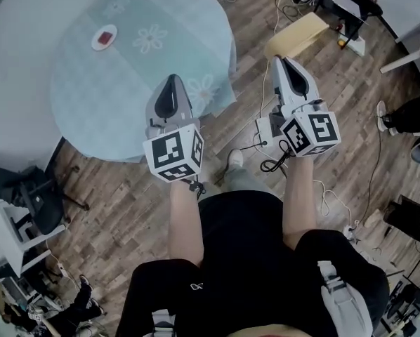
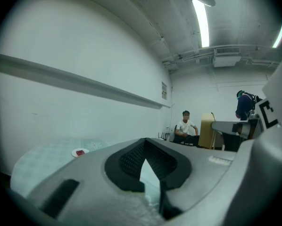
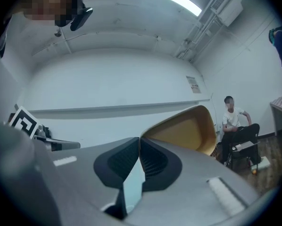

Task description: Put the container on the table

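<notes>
A small white container with something red inside (image 1: 105, 37) sits on the far left part of the round table (image 1: 76, 111), which wears a light blue flowered cloth. The left gripper view shows the same container (image 2: 79, 151), far off on the table. My left gripper (image 1: 171, 79) hangs over the table's near right edge, jaws shut with nothing between them (image 2: 145, 141). My right gripper (image 1: 281, 60) is over the wooden floor, right of the table, also shut and empty (image 3: 139, 139). Both point away from me.
A tan box-like object (image 1: 298, 35) stands on the floor just beyond the right gripper, filling the space past its tip (image 3: 188, 128). Cables (image 1: 378, 167) trail over the floor. An office chair (image 1: 31, 199) stands at lower left. A seated person (image 2: 186, 127) is far off.
</notes>
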